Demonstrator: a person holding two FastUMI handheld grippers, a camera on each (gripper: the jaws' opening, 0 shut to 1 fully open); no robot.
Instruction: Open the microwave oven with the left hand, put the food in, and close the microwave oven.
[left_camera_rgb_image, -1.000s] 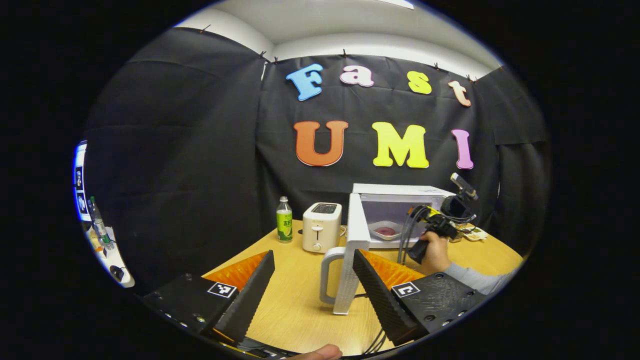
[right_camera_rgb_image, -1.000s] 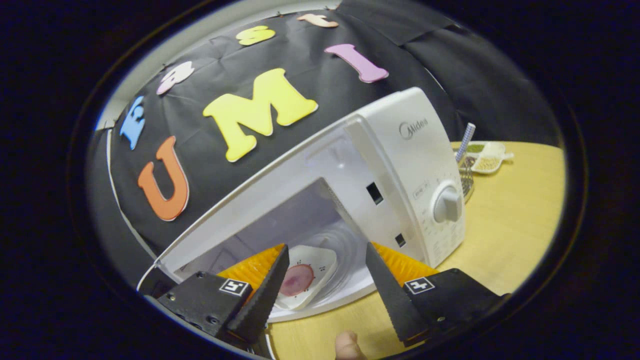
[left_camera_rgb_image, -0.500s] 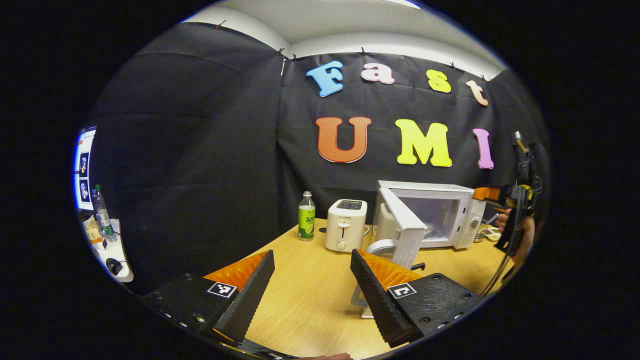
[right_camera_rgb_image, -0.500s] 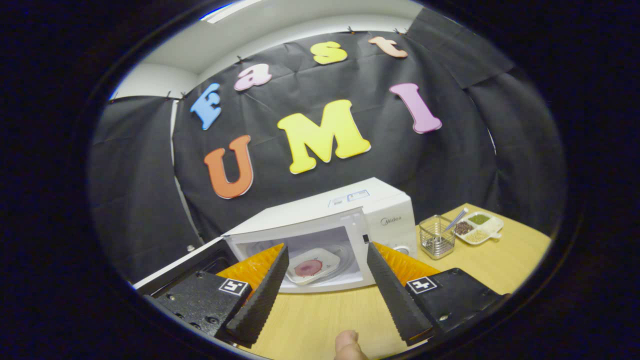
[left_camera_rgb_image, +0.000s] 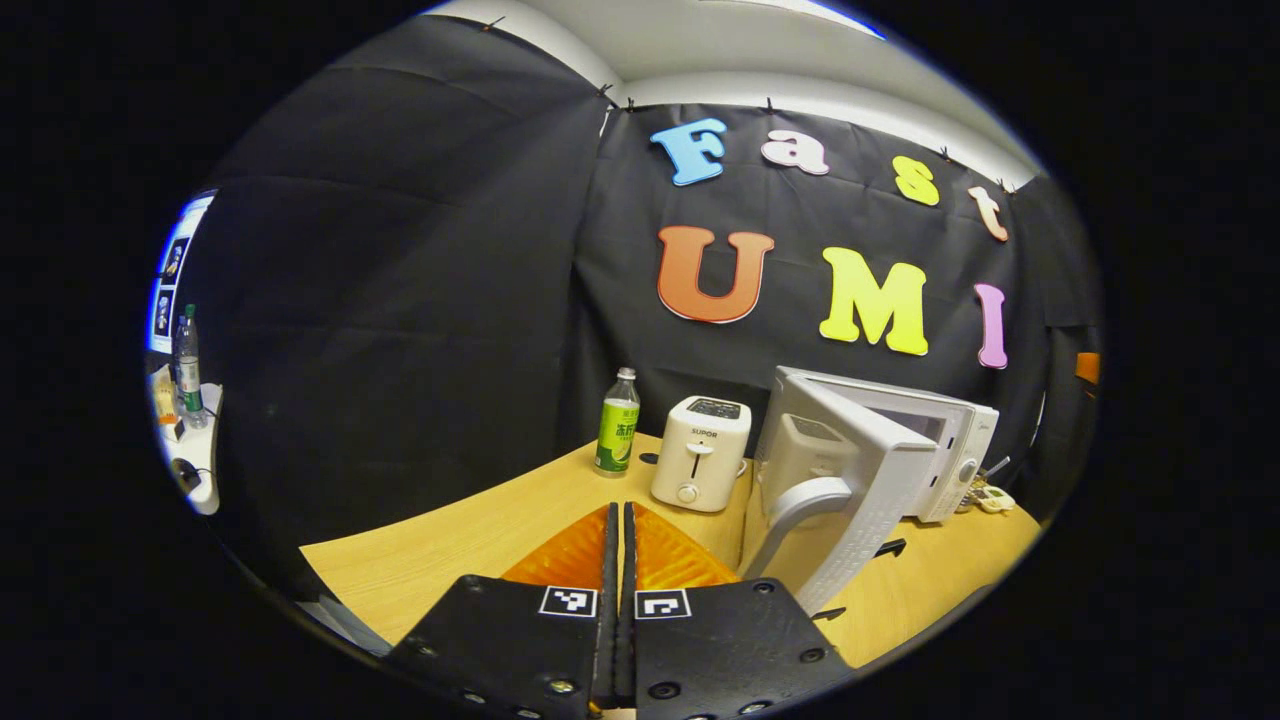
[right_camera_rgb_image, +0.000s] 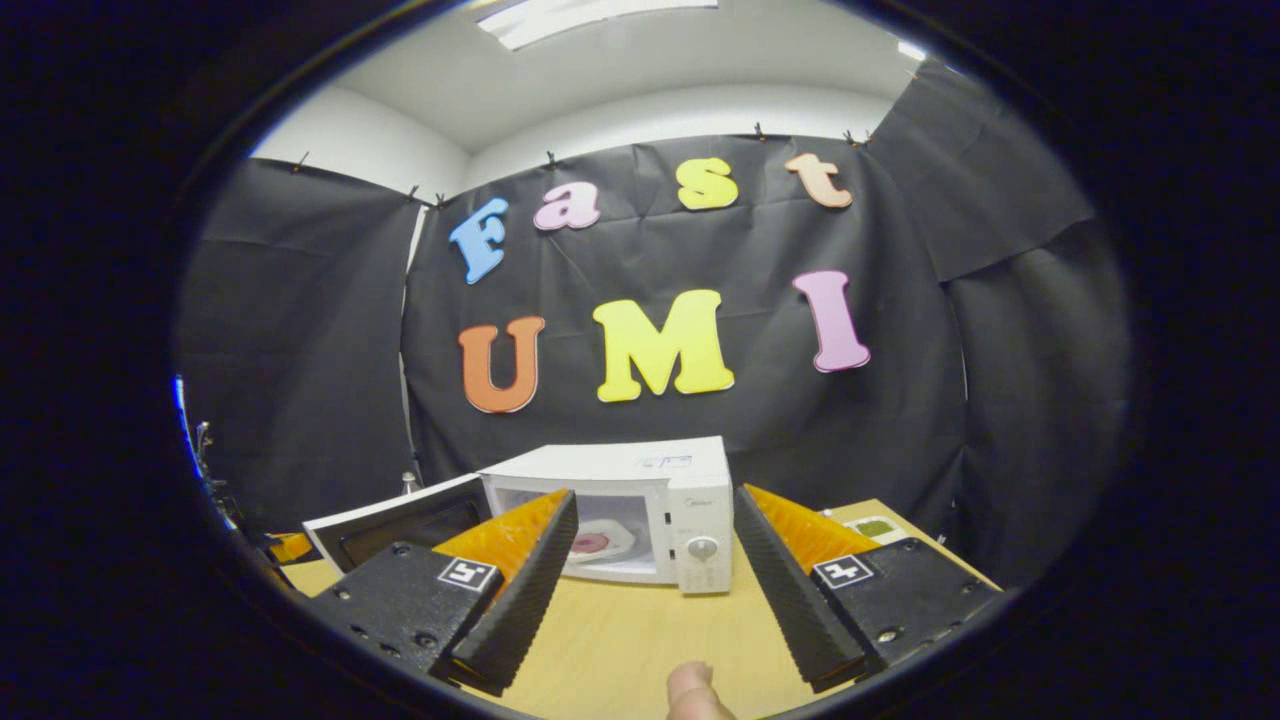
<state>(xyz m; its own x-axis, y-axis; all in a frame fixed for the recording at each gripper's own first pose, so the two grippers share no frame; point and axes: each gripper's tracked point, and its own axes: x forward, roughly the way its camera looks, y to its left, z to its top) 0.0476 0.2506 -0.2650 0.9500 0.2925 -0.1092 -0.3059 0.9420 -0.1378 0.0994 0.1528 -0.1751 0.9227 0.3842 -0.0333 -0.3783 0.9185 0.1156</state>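
Observation:
The white microwave (right_camera_rgb_image: 640, 500) stands on the wooden table with its door (right_camera_rgb_image: 400, 520) swung open to the left. Inside it a white plate with pink food (right_camera_rgb_image: 592, 543) rests on the turntable. My right gripper (right_camera_rgb_image: 652, 495) is open and holds nothing, set back from the microwave's front. In the left gripper view the door (left_camera_rgb_image: 850, 480) stands ajar with its curved handle (left_camera_rgb_image: 800, 500) facing me. My left gripper (left_camera_rgb_image: 618, 510) is shut with nothing between its fingers, to the left of the handle and apart from it.
A white toaster (left_camera_rgb_image: 700, 450) and a green-labelled bottle (left_camera_rgb_image: 618, 432) stand left of the microwave. A small tray of grains (right_camera_rgb_image: 880, 527) sits to its right. A thumb (right_camera_rgb_image: 690, 690) shows at the bottom of the right gripper view. Bare tabletop (right_camera_rgb_image: 620, 630) lies before the microwave.
My left gripper has shut and drawn back to the left of the door. My right gripper has pulled away from the microwave's opening and levelled out, leaving the plate inside.

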